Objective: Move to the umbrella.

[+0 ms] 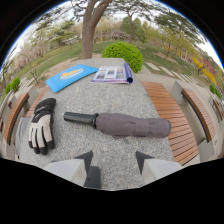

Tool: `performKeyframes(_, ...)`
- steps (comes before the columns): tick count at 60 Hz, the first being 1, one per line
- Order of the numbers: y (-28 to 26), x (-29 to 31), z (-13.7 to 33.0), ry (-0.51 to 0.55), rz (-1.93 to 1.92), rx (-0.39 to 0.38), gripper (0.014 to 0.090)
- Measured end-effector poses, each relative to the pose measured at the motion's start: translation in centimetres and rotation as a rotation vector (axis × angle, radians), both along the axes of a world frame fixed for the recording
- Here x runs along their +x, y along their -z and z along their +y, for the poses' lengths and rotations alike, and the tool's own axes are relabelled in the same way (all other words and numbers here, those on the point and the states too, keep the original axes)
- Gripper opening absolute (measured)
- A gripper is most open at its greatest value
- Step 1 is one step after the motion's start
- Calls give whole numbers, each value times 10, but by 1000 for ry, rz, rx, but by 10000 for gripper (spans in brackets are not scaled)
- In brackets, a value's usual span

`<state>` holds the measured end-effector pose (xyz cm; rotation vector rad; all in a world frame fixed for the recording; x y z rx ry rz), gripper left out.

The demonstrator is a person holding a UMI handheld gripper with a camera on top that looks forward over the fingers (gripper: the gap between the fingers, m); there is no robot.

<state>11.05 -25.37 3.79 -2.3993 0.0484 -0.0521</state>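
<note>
1. We see the umbrella folded and lying flat on the stone table, its black handle pointing toward the glove and its grey canopy stretching the other way.
2. It lies just ahead of the gripper, crosswise to the fingers, with a strip of bare table between it and the fingertips.
3. The 2 fingers stand apart with nothing between them, so the tongs are open and holding nothing.
4. We judge the approach largely done: the gripper faces the umbrella squarely and is near it, but does not touch it.
5. What seems left is a short advance until the fingers reach the grey canopy or the handle.
6. Farther back on the table lie a blue booklet and an open magazine, well apart from the umbrella and out of our path.
7. Wooden benches flank the table, with a bush and a tree trunk beyond.
</note>
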Motion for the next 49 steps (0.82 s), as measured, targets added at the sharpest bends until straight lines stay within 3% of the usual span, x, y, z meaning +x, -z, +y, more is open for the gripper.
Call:
performKeyframes(21, 18, 16, 67, -2, 20, 10, 846)
performKeyframes(49, 18, 17, 74, 3, 27, 6, 846)
